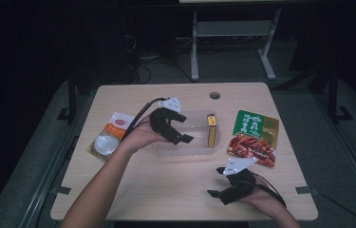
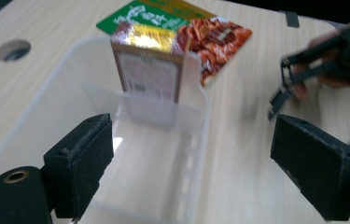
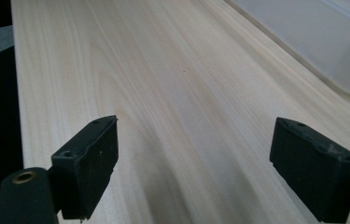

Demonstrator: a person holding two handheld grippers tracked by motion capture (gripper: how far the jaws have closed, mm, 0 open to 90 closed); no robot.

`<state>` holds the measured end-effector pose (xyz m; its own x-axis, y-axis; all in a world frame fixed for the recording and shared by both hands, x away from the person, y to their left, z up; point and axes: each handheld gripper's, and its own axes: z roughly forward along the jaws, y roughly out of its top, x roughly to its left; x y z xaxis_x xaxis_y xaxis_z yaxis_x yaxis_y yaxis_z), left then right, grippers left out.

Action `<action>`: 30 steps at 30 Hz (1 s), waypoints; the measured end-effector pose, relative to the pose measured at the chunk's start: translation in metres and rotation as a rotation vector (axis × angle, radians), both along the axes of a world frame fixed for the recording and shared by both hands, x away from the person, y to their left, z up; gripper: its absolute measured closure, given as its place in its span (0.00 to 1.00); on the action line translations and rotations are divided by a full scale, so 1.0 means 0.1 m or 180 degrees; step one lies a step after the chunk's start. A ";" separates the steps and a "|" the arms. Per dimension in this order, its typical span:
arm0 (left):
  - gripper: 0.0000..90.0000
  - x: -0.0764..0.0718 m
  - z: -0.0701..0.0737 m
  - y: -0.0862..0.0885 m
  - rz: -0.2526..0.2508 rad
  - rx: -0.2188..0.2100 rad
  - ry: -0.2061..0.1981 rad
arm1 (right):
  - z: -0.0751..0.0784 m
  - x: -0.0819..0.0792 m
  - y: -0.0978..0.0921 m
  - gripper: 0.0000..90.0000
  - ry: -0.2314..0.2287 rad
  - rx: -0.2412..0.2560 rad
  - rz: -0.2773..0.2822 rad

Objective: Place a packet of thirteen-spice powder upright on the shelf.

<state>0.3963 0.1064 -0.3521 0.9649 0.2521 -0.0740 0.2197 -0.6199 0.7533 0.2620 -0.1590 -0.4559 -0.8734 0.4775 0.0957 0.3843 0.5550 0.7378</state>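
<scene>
One clear plastic container [image 1: 185, 145] sits near the middle of the desk [image 1: 166, 185], and one small box [image 1: 211, 129] with a yellow top stands upright inside it, against the end wall farthest from the left gripper [image 1: 178, 127]. In the left gripper view the box [image 2: 149, 70] stands straight ahead of the fingers [image 2: 86, 161], beyond the container's hollow, touching its far wall [image 2: 163, 105].

The left gripper hovers over the container's open top with its two fingers spread wide and holding nothing; one finger lies over the inside of the container, the other [image 2: 315, 165] over bare desk outside its long wall.

Beyond the box, past the container, lies one flat green and red food packet [image 1: 254, 137]. Behind the left gripper, at the hand's side, lies one orange and white pouch [image 1: 110, 135].

The right gripper [image 1: 223, 190] is low near the desk's near edge, well apart from the container. Its two fingers [image 3: 86, 165] are also spread wide, empty, over bare wood, with a corner of the container [image 3: 322, 42] ahead to one side.

One round hole [image 1: 214, 95] marks the desk's far edge.
</scene>
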 end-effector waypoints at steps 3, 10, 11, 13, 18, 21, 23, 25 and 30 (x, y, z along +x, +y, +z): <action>0.14 -0.11 -0.06 0.12 0.0058 0.0012 0.0015 | -0.01 0.02 -0.01 0.17 -0.0008 -0.0034 -0.0026; 0.15 -0.34 -0.20 0.36 0.0203 -0.0027 0.0031 | -0.02 0.03 -0.04 0.17 0.0001 -0.0059 -0.0077; 0.15 -0.37 -0.22 0.39 0.0228 -0.0037 0.0022 | -0.02 0.03 -0.04 0.17 0.0001 -0.0060 -0.0090; 0.15 -0.43 -0.25 0.45 0.0286 -0.0061 0.0015 | -0.03 0.04 -0.06 0.17 -0.0016 -0.0058 -0.0100; 0.15 -0.58 -0.35 0.57 0.0387 -0.0086 -0.0050 | -0.02 0.04 -0.10 0.17 -0.0006 -0.0064 -0.0150; 0.15 -0.71 -0.49 0.66 0.0446 -0.0107 0.0024 | 0.00 0.04 -0.12 0.17 -0.0028 -0.0079 -0.0177; 0.15 -0.79 -0.54 0.69 0.0447 -0.0093 0.0034 | 0.00 0.04 -0.12 0.17 -0.0047 -0.0096 -0.0211; 0.15 -0.83 -0.57 0.71 0.0449 -0.0081 0.0041 | 0.01 0.03 -0.12 0.17 -0.0044 -0.0110 -0.0221; 0.15 -1.02 -0.73 0.85 0.0462 -0.0053 0.0012 | 0.04 0.07 -0.17 0.16 -0.0097 -0.0161 -0.0326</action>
<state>0.2939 0.1909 -0.4249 0.9180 0.3878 -0.0829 0.3091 -0.5689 0.7621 0.2690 -0.1760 -0.4521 -0.8219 0.5679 0.0435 0.4187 0.5507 0.7221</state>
